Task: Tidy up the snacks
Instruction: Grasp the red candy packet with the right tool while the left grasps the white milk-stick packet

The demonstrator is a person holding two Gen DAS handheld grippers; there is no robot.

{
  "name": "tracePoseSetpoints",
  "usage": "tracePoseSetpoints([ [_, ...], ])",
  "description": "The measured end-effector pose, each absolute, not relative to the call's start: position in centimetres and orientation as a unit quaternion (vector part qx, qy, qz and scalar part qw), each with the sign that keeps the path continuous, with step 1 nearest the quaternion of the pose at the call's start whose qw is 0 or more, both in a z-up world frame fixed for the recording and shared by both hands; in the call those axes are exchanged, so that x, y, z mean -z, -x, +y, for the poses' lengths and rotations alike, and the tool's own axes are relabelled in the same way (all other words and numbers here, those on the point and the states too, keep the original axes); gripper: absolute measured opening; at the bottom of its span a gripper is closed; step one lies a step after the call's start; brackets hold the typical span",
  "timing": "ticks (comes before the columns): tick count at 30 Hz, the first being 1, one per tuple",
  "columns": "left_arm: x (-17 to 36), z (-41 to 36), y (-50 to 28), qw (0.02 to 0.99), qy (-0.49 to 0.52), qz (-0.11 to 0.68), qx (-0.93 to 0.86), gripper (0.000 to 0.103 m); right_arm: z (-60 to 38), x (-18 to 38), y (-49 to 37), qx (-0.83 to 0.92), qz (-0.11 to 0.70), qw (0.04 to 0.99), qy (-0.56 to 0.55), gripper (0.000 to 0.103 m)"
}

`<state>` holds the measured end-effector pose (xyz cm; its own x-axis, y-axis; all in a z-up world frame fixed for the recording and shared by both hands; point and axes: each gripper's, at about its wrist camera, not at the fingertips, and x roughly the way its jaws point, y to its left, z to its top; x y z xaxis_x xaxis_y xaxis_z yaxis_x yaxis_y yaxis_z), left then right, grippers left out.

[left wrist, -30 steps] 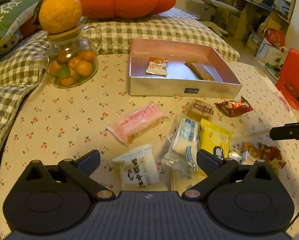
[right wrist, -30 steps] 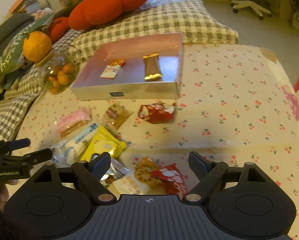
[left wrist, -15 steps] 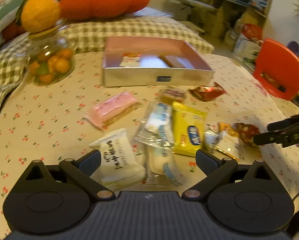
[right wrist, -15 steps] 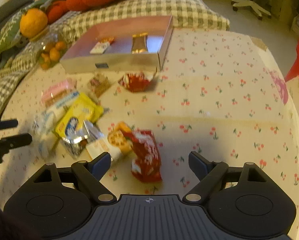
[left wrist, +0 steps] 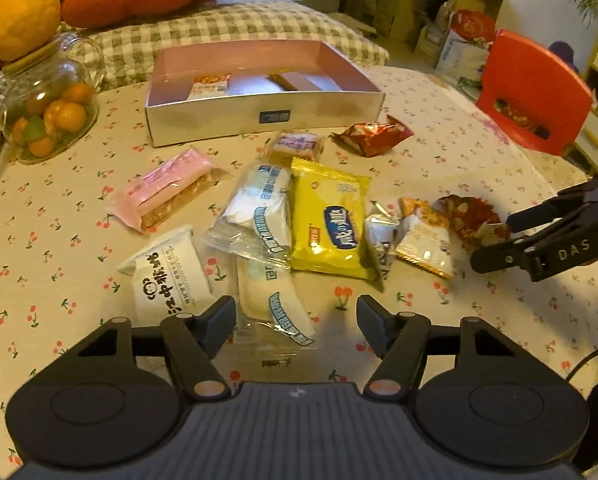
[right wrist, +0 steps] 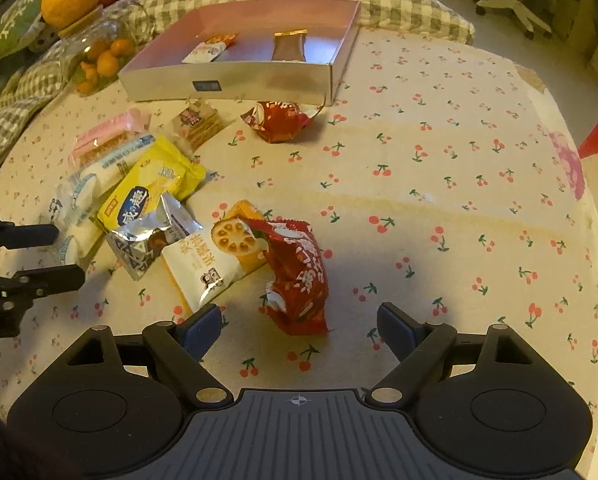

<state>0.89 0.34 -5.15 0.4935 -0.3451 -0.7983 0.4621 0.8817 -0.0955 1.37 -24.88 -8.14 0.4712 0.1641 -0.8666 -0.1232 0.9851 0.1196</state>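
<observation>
Several snack packets lie loose on the cherry-print tablecloth. My left gripper (left wrist: 295, 316) is open, its jaws on either side of a clear packet with blue print (left wrist: 273, 304), next to a white packet (left wrist: 167, 276) and a yellow packet (left wrist: 329, 220). My right gripper (right wrist: 299, 326) is open just before a red packet (right wrist: 297, 272) that leans on a lotus-root packet (right wrist: 215, 256). A silver box (left wrist: 259, 116) at the back holds two snacks (right wrist: 209, 48) (right wrist: 289, 46).
A pink bar (left wrist: 163, 188), a small brown biscuit (left wrist: 297, 146) and another red packet (left wrist: 371, 136) lie before the box. A glass jar of oranges (left wrist: 47, 108) stands at the left. A red chair (left wrist: 535, 88) is beyond the table's right edge.
Both grippers have come lower and closer to the snacks. The left now straddles the clear packet; the right now faces the red packet at close range.
</observation>
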Motion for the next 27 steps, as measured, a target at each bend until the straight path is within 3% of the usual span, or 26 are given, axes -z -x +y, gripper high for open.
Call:
tracePoseSetpoints([
  [5, 5.7, 0.8, -1.8, 0.859, -0.041, 0.461, 0.219, 0.050, -24.8, 8.3, -1.6, -0.083, 0.506, 0.858, -0.023, 0.085],
  [9, 5.8, 0.7, -2.1, 0.864, -0.037, 0.457, 0.209, 0.047, -24.5, 8.3, -1.7, -0.079, 0.501, 0.861, -0.018, 0.082],
  [13, 5.8, 0.6, -2.3, 0.865, -0.033, 0.457, 0.204, 0.045, -24.4, 8.4, -1.9, -0.076, 0.502, 0.862, -0.010, 0.069],
  [18, 5.9, 0.9, -2.7, 0.866, -0.030, 0.459, 0.194, 0.035, -24.1, 8.6, -1.9, -0.068, 0.495, 0.866, 0.010, 0.059],
  [25, 5.6, 1.4, -2.9, 0.861, -0.013, 0.470, 0.192, 0.027, -24.0, 8.3, -1.9, -0.071, 0.486, 0.871, 0.019, 0.030],
  [27, 5.4, 1.6, -2.9, 0.859, -0.005, 0.476, 0.191, 0.026, -24.0, 8.3, -2.0, -0.070, 0.486, 0.871, 0.019, 0.030],
])
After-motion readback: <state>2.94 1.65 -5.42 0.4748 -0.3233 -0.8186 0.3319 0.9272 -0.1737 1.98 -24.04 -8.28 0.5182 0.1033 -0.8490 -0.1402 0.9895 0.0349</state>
